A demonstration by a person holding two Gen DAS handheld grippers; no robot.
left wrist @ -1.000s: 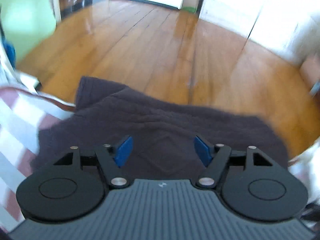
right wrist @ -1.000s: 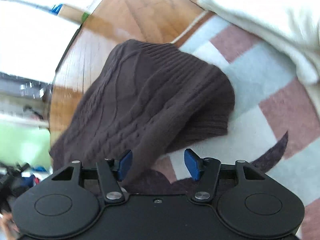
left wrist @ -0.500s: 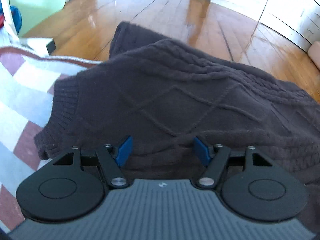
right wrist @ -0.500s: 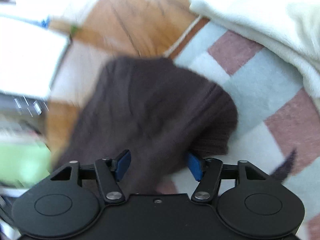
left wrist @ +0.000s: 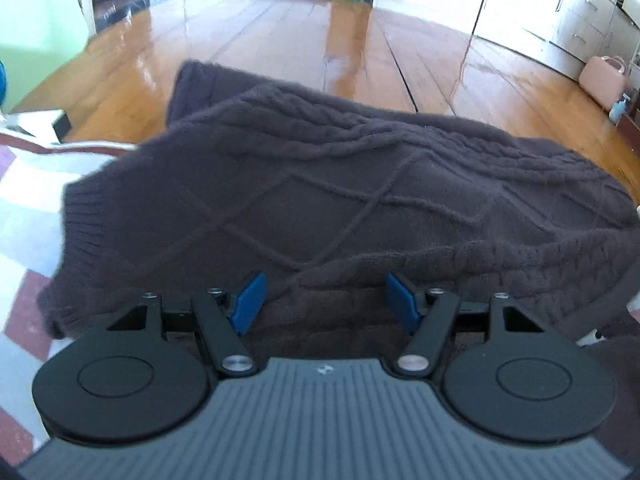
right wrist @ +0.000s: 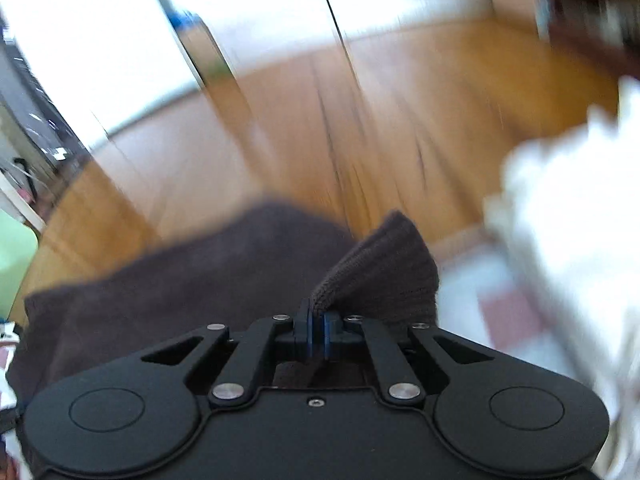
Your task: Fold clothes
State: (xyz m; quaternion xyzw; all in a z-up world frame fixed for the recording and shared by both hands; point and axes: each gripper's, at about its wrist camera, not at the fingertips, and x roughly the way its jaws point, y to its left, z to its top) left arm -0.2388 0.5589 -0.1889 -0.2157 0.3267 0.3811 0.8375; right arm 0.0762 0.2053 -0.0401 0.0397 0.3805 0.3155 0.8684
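one dark brown cable-knit sweater (left wrist: 340,200) lies spread partly on a checked rug (left wrist: 28,208) and partly on the wooden floor (left wrist: 280,48), its far edge reaching onto the boards. there are two grippers. the left gripper (left wrist: 325,300) hangs low over the near edge of the sweater with its two blue fingertips (left wrist: 250,300) set wide apart; knit fabric shows between them, but the pads do not press on it. the right gripper (right wrist: 317,334) has just been closing, and its two blue pads now sit almost together, pinching one ribbed edge of the sweater that stands up in a fold just beyond them. the rest of the sweater spreads to the left of that fold in the right wrist view, which is blurred. one white fluffy cloth (right wrist: 568,216) lies to the right of the sweater, on the rug. one pale pink bag (left wrist: 604,80) stands far beyond the sweater, by the white drawers (left wrist: 580,20).
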